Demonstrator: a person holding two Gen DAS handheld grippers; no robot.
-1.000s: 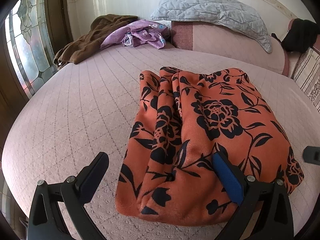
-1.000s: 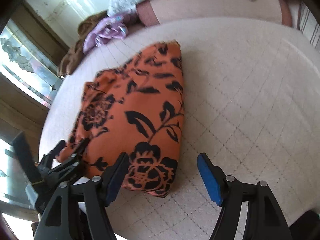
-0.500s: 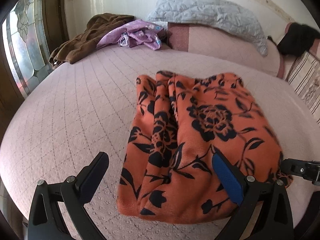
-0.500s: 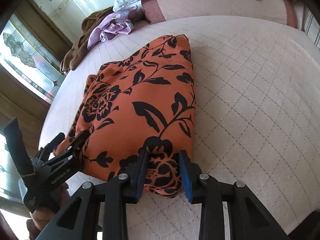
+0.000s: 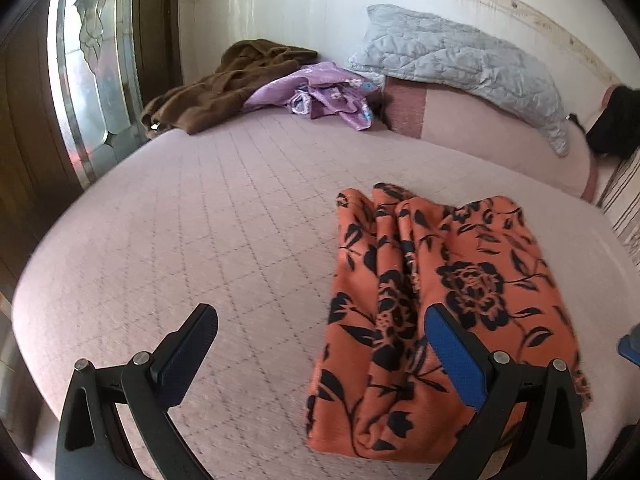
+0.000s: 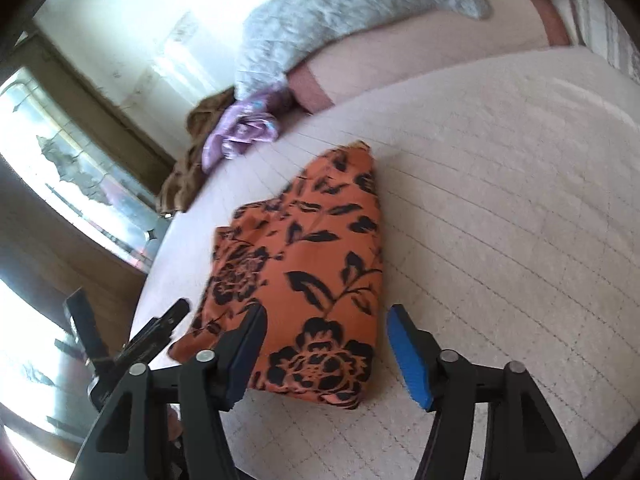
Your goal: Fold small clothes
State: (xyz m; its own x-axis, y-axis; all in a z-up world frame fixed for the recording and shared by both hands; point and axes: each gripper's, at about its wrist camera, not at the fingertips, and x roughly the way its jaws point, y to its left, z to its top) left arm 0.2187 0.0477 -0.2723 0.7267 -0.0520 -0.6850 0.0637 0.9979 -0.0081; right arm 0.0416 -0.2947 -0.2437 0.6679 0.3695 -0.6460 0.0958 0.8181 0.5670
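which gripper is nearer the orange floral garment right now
Right. The right gripper straddles the orange floral garment's near corner, jaws just reopened; the left gripper sits mostly beside its other edge.

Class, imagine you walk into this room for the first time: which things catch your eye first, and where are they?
The folded orange cloth with black flowers stands out first, lying on the pale quilted bed just ahead of both open grippers. Behind it, by the wall, a brown garment and purple cloth lie heaped beside a grey quilted pillow.
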